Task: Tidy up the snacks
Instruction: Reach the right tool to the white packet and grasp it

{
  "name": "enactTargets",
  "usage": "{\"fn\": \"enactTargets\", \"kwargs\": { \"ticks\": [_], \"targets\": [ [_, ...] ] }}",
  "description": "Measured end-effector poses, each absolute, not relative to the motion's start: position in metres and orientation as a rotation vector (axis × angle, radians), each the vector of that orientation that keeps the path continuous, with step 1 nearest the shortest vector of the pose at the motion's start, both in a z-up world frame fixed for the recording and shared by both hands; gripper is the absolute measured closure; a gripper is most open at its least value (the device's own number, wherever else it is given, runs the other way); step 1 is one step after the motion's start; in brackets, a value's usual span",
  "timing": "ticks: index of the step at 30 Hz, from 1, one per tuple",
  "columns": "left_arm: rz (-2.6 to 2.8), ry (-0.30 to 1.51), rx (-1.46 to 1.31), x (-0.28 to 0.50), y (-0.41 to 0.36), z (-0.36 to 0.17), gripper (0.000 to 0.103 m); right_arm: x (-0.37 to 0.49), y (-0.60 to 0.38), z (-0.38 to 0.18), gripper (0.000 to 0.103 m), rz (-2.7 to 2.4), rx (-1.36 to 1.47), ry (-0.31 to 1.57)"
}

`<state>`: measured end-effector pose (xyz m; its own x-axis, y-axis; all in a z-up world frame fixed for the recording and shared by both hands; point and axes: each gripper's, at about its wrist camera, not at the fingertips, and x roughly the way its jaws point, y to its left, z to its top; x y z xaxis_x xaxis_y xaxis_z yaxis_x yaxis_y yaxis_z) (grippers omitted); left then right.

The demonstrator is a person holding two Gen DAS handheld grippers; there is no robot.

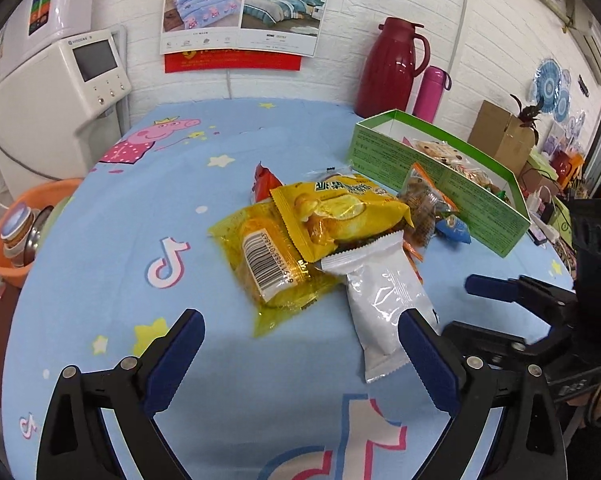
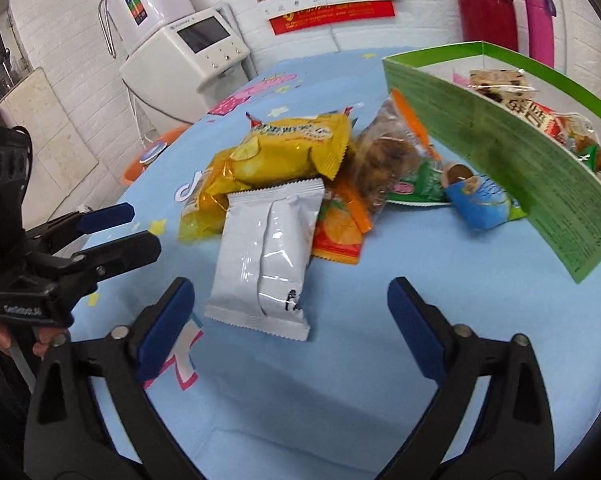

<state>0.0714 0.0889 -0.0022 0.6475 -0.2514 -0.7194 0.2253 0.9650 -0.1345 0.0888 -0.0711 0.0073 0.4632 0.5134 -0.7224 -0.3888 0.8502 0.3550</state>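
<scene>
A heap of snack packets lies on the blue cartoon tablecloth [image 1: 120, 240]: a white packet [image 1: 380, 304] [image 2: 268, 260] nearest, yellow packets [image 1: 340, 212] [image 2: 292, 148] behind it, an orange packet [image 2: 336, 228], a brown clear bag [image 2: 384, 160] and a small blue packet [image 2: 480, 204]. A green box [image 1: 440, 184] [image 2: 500, 144] to the right holds several snacks. My left gripper [image 1: 300, 344] is open just short of the heap, with the white packet's near end by its right finger. My right gripper [image 2: 288, 320] is open, the white packet's near edge between its tips.
A red thermos jug [image 1: 392, 68] and a pink bottle [image 1: 432, 94] stand behind the box by the wall. A white appliance [image 1: 60, 92] sits left of the table, an orange basin [image 1: 24, 232] with bowls below it. Cardboard boxes [image 1: 500, 136] stand at far right.
</scene>
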Motion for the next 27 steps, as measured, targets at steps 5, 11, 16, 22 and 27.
{"fn": "enactTargets", "kwargs": {
  "ticks": [5,11,16,22,27],
  "targets": [
    [-0.37,0.886,-0.093,0.074,0.088,-0.012,0.028,0.092,-0.064,-0.008,0.061,0.621,0.193,1.0],
    [-0.465,0.953,-0.151,0.086,0.065,-0.031,0.028,0.071,-0.089,-0.005,0.062,0.629,0.234,0.991],
    [-0.523,1.003,-0.17,0.096,0.044,-0.039,0.038,0.063,-0.106,-0.008,0.059,0.622,0.261,0.987],
    [-0.56,1.03,-0.198,0.096,0.038,-0.041,0.039,0.058,-0.12,-0.009,0.056,0.613,0.313,0.983],
    [-0.583,1.041,-0.196,0.098,0.028,-0.041,0.039,0.058,-0.125,-0.01,0.054,0.603,0.329,0.981]
  ]
}}
